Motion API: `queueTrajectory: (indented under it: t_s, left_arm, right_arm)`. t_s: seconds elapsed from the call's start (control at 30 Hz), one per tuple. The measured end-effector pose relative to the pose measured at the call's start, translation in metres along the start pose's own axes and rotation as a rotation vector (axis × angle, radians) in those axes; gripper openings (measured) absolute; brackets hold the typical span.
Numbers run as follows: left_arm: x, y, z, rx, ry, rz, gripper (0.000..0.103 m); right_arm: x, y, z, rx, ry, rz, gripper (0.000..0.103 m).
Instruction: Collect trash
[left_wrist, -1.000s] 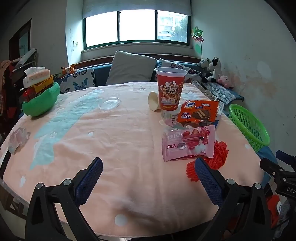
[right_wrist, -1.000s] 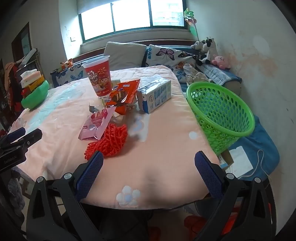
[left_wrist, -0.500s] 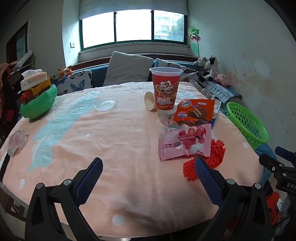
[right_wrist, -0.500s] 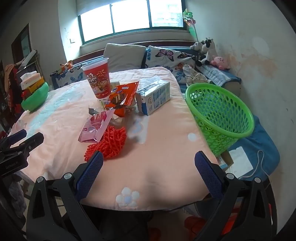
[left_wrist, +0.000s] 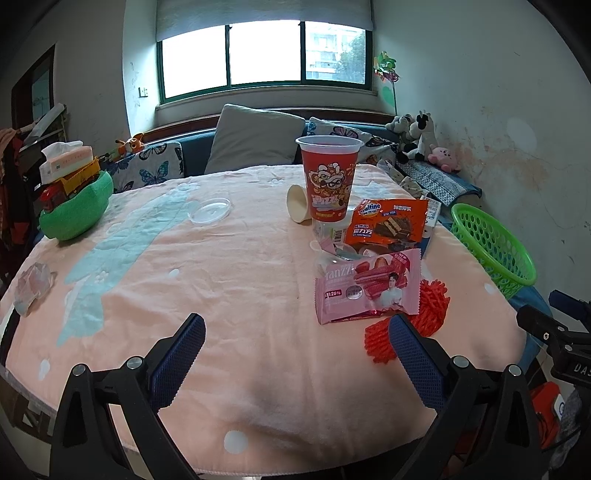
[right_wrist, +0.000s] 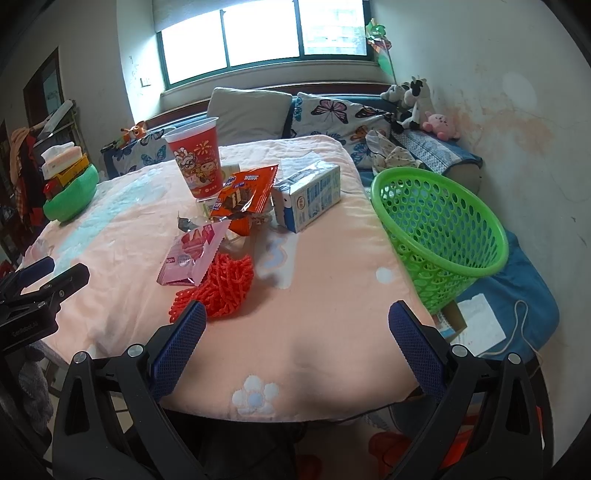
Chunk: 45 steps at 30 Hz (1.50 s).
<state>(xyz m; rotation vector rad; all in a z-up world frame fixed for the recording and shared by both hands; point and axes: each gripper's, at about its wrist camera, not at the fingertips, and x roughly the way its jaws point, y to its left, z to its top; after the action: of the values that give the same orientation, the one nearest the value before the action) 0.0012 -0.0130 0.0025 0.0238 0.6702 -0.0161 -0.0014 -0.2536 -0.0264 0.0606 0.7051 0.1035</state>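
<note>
Pink cloth covers the bench (left_wrist: 229, 280), whose near and left stretches lie bare, while its right edge drops off beside the green basket (right_wrist: 439, 236) (it stands off the bench, on the right). Trash clusters right of centre: a red cup (left_wrist: 328, 177) upright at the far end, a milk carton (right_wrist: 310, 194) on its side, an orange wrapper (left_wrist: 388, 223), a pink wrapper (left_wrist: 367, 290), then red foam netting (right_wrist: 225, 282) nearest. Left tool (left_wrist: 293, 354) and right tool (right_wrist: 295, 343) both gape wide, holding nothing, at the near edge; the netting lies just beyond their fingertips.

Home living room: sofa cushions (left_wrist: 255, 138), plush toys (left_wrist: 421, 138).
</note>
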Motion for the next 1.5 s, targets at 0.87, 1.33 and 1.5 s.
queueTrajectory:
  t_s: [0.87,1.33,1.5]
  left_arm:
    - [0.006,0.0,0.005,0.004,0.002,0.0,0.097]
    - [0.014,0.004,0.011,0.004,0.007,0.0,0.097]
    - [0.016,0.005,0.014,0.006,0.009,0.001,0.097]
  right_arm:
    - [0.005,0.002,0.004,-0.004,0.006,0.003,0.098]
    - [0.012,0.003,0.01,-0.011,0.014,0.005,0.098]
    - [0.015,0.004,0.013,-0.01,0.017,0.005,0.098]
